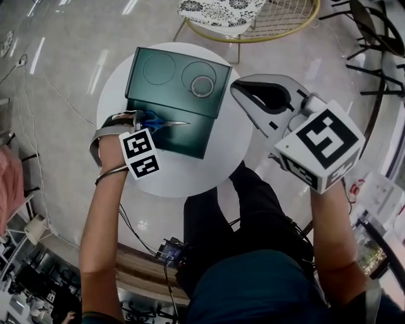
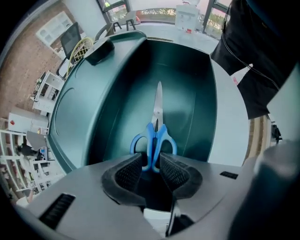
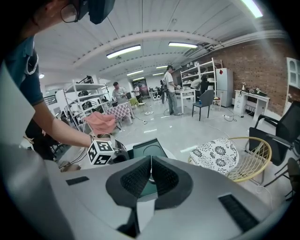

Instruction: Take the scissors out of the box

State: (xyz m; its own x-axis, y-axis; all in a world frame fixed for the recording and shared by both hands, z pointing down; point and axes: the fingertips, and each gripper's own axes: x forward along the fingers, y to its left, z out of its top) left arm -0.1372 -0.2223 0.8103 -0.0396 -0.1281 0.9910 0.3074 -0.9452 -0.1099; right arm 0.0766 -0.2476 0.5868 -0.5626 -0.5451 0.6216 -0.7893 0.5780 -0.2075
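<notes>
Scissors (image 1: 166, 122) with blue handles lie flat in the open dark green box (image 1: 190, 140), blades pointing right. My left gripper (image 1: 140, 119) points straight down into the box over the handles. In the left gripper view the scissors (image 2: 155, 133) have their handle ends between the pads of the left gripper (image 2: 151, 169), which stand close on both sides; I see no firm press. My right gripper (image 1: 237, 90) hovers right of the box with its jaws together and nothing in them, and its pads meet in the right gripper (image 3: 151, 176) view.
The box sits on a small round white table (image 1: 212, 171). Its lid (image 1: 161, 88) lies open at the far side with a metal ring (image 1: 202, 86) in it. A wicker chair (image 1: 253, 16) with a patterned cushion stands beyond. The person's legs are near the table's front edge.
</notes>
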